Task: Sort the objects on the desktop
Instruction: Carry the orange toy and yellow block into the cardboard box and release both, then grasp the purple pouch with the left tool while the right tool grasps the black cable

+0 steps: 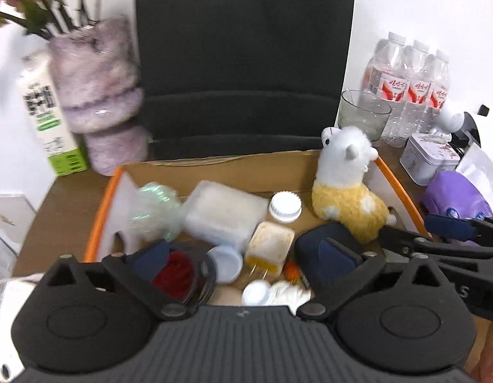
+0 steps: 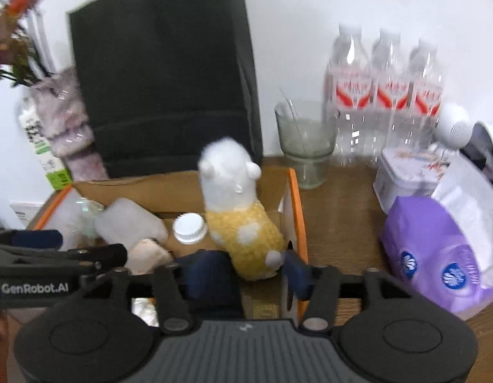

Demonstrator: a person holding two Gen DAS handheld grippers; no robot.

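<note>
A fluffy alpaca plush (image 2: 236,214), white head over yellow spotted body, sits upright inside the cardboard box (image 2: 182,188). Left gripper (image 1: 246,255) and right gripper (image 2: 243,268) are both released, gripping nothing.

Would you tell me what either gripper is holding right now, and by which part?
Nothing is held: the left gripper and right gripper both stand open above the box.

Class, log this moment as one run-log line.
alpaca plush: in cardboard box | left tongs: open, empty | right tongs: open beside plush
</note>
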